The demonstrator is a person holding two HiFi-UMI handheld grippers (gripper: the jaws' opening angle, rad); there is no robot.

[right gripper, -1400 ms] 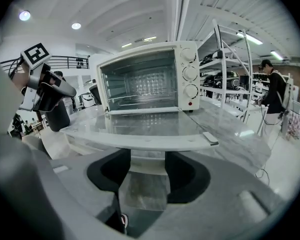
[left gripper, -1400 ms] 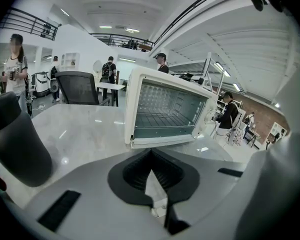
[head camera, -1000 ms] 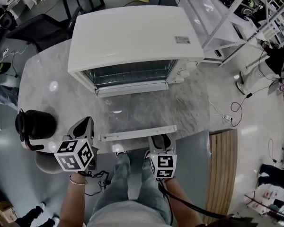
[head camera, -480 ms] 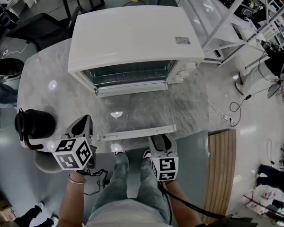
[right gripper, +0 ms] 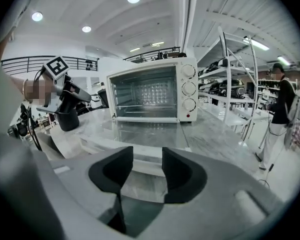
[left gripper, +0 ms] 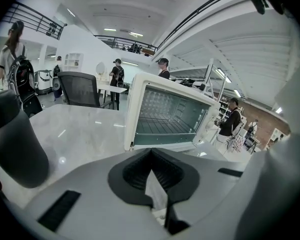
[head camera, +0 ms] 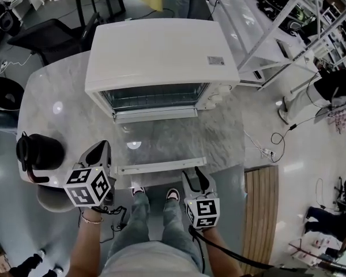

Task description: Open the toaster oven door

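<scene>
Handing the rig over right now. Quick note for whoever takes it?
Left gripper: shut, empty, beside the left end of the door handle.
Right gripper: jaws apart and closing, nothing between them, just short of the handle's right end.
Toaster oven sits on the marble table; its door lies fully down.
Done: door open. Left: nothing that I can see.

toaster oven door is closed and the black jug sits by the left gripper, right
No. The toaster oven door is folded down open, as the head view shows; the black jug does sit by the left gripper.
</scene>
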